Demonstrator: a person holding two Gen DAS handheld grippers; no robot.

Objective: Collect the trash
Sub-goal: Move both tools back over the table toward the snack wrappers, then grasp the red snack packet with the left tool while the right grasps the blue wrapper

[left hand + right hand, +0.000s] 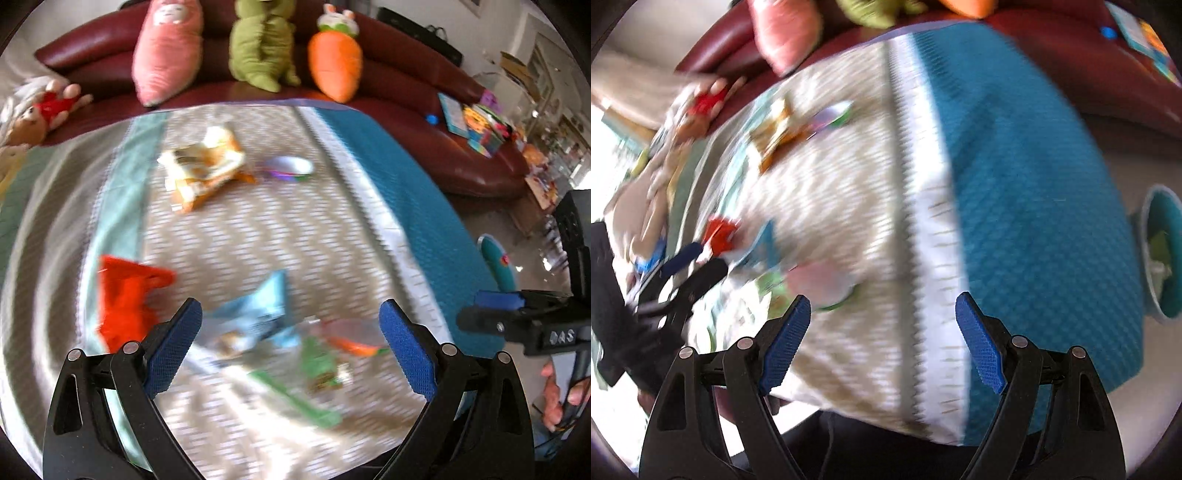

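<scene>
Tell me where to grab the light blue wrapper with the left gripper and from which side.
Grip the raised pointed corner of the light blue wrapper, coming from above and the near side. That corner seems to stand up off the blanket, so the open left gripper could likely close across it; blur hides finer detail.

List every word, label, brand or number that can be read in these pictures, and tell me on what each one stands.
"DAS": apparently, in pale embossed letters on the black body of the right gripper, seen from the left wrist.
Light blue snack wrapper: print too blurred to read.
Orange and white snack bag: print too blurred.
Colourful books on the dark red sofa: too small to read.
</scene>
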